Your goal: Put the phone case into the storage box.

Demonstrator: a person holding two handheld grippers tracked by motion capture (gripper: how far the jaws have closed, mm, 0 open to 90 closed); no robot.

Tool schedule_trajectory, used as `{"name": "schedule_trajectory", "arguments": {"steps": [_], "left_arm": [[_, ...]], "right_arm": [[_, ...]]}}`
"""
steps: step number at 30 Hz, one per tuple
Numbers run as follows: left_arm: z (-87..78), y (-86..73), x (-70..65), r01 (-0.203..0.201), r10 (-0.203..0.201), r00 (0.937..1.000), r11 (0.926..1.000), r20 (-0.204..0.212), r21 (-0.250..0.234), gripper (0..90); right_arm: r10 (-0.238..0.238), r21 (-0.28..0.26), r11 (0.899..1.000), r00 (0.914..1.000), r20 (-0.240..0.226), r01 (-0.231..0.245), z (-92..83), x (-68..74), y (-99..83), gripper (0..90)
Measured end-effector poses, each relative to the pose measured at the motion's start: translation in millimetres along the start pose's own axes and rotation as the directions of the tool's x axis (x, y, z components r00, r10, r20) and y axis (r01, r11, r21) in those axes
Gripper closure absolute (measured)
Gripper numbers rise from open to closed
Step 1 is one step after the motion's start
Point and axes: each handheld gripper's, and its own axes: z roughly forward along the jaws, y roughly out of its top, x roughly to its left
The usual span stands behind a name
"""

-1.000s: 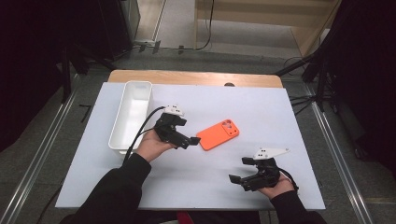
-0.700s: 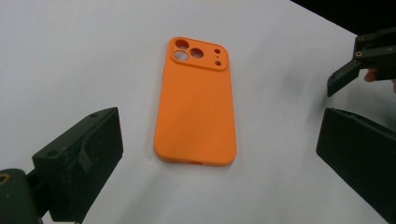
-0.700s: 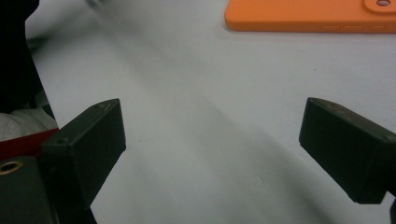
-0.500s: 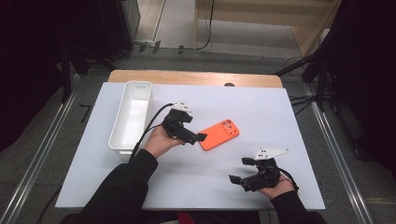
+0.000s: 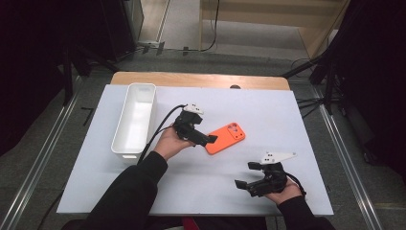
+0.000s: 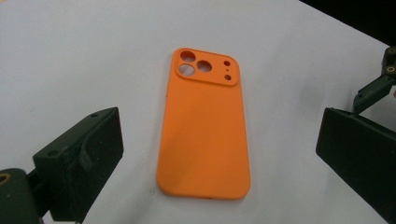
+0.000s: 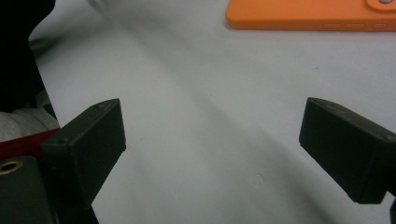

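Observation:
An orange phone case [image 5: 226, 138] lies back up on the white table sheet [image 5: 268, 115], near the middle. My left gripper [image 5: 207, 137] is just left of it, jaws at the case's near end. In the left gripper view the case [image 6: 205, 126] lies lengthwise between the wide-apart jaws of my left gripper [image 6: 219, 128], camera cutout at the far end; the jaws hover above it without touching. My right gripper [image 5: 246, 175] rests open near the front right of the table. In the right gripper view that gripper [image 7: 212, 130] has bare sheet between its jaws and the case's edge [image 7: 308, 14] beyond.
A long white bin [image 5: 135, 120], with nothing in it, stands at the left of the sheet. The wooden table edge [image 5: 201, 79] shows at the back. Black stands and cables surround the table on the floor.
My left gripper has moved right, from beside the bin toward the orange case, and its jaws now reach the case's end. The right gripper has stayed put.

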Motion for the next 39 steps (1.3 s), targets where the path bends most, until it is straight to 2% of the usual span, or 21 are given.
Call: {"name": "schedule_trajectory", "arguments": {"steps": [5,11,22,24,26,27,29,34,39], "left_arm": [[5.3,3.2,0.3,0.004,-0.004,1.0,1.0,0.001,-0.007,0.8],[13.6,6.4,-2.1,-0.017,0.017,0.9998,0.9998,-0.013,-0.004,3.2],[29.5,16.9,-7.5,-0.038,0.038,0.9993,0.9993,0.003,0.001,3.2],[34.3,16.9,-8.9,-0.028,0.028,0.9996,0.9996,0.007,-0.004,3.2],[36.6,16.7,-9.3,-0.032,0.032,0.9995,0.9995,0.004,0.002,3.2],[41.6,15.8,-10.2,-0.047,0.047,0.9989,0.9987,-0.003,0.018,3.3],[46.1,14.5,-10.9,-0.046,0.046,0.9989,0.9988,-0.011,0.019,4.3],[48.9,13.1,-7.5,-0.035,0.035,0.9994,0.9993,-0.008,0.016,4.3],[50.7,10.5,-7.6,-0.059,0.06,0.9977,0.9978,-0.032,0.031,4.3]], "right_arm": [[-0.001,0.0,1.0,1.0,0.001,0.001,-0.2,0.1,-0.2,5.9],[-0.002,0.001,1.0,1.0,-0.001,0.002,0.0,0.3,-0.4,5.9],[-0.001,0.002,1.0,1.0,-0.003,0.001,0.1,0.6,-0.7,5.9],[-0.006,0.004,1.0,1.0,-0.002,0.006,-0.2,0.5,-0.9,5.9],[-0.008,0.003,1.0,1.0,-0.002,0.008,-0.3,0.3,-1.0,5.9],[-0.006,0.003,1.0,1.0,-0.003,0.006,-0.4,0.2,-1.1,5.9],[-0.006,0.004,1.0,1.0,-0.003,0.006,-0.3,0.1,-1.1,5.9],[-0.004,0.005,1.0,1.0,-0.003,0.004,-0.7,0.3,-1.5,5.9],[0.0,0.004,1.0,1.0,-0.003,0.0,-1.2,0.2,-1.9,5.9]]}}
